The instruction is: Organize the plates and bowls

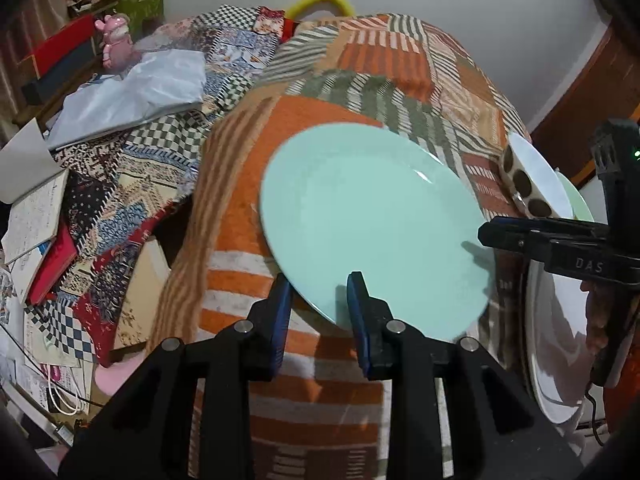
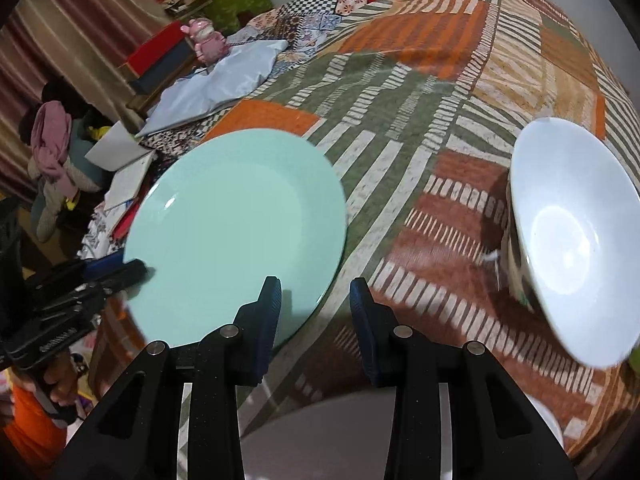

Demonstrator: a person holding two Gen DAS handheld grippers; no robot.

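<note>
Left wrist view: the left claw (image 1: pixel 320 292) is closed on the near rim of the green plate (image 1: pixel 372 224), held over the patterned blanket (image 1: pixel 304 400). A spotted bowl (image 1: pixel 528 180) and a white plate (image 1: pixel 560 352) sit to the right.

Right wrist view: the right claw (image 2: pixel 316 300) hangs narrow and empty above the blanket (image 2: pixel 440 220), between plate (image 2: pixel 236 236) and bowl (image 2: pixel 572 236). Nothing looks stacked yet; most sorting remains.
</note>
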